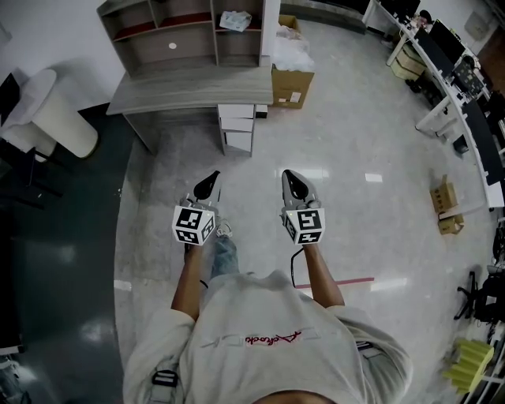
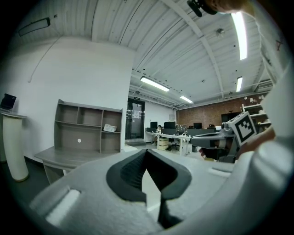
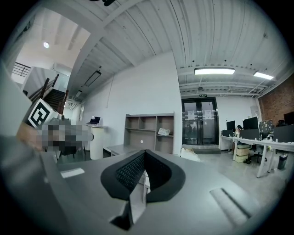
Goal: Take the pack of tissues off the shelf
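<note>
The pack of tissues [image 1: 235, 20] is a pale crumpled packet in the upper right compartment of the grey shelf unit [image 1: 185, 31], which stands on a desk. It shows small and far off in the left gripper view [image 2: 110, 128] and the right gripper view [image 3: 164, 131]. I hold both grippers side by side at waist height, well short of the desk and pointing toward it. My left gripper [image 1: 211, 180] [image 2: 146, 151] has its jaws together with nothing in them. My right gripper [image 1: 290, 177] [image 3: 145, 152] is likewise shut and holds nothing.
The grey desk [image 1: 189, 91] has a white drawer unit [image 1: 237, 128] under its right end. A cardboard box [image 1: 292, 85] with plastic bags stands beside it. A white rounded stand [image 1: 59, 118] is at the left, office desks [image 1: 454, 87] at the right, small boxes [image 1: 446, 207] on the floor.
</note>
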`<state>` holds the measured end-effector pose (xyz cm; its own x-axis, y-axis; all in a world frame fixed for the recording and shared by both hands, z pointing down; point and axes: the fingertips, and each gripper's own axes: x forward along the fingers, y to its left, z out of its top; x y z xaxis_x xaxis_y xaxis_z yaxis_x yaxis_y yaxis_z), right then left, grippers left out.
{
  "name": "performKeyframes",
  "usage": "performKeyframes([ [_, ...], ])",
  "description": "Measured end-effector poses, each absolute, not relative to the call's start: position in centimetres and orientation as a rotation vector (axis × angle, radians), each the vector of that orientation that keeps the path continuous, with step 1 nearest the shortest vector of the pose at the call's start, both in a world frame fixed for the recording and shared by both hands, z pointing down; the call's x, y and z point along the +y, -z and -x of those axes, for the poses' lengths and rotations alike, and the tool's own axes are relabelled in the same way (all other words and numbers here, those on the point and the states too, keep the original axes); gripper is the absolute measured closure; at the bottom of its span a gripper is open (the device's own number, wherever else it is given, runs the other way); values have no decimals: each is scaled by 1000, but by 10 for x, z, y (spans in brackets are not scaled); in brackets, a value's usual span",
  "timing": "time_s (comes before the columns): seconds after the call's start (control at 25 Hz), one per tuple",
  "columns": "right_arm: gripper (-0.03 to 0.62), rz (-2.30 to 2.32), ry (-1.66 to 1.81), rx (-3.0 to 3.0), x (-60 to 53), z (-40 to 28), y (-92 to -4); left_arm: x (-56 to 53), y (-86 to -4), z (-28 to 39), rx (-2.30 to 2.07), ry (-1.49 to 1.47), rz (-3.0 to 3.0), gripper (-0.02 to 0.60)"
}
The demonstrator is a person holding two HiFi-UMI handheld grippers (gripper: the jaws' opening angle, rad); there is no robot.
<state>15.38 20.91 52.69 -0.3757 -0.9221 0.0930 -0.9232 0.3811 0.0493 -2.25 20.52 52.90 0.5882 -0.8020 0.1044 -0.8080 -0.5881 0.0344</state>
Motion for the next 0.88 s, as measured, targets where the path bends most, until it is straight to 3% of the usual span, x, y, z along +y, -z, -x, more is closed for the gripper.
performKeyframes([
  [0.88, 586, -1800, 25, -2415, -26, -97, -500, -51, -502, 78, -1248, -54, -2808, 581],
])
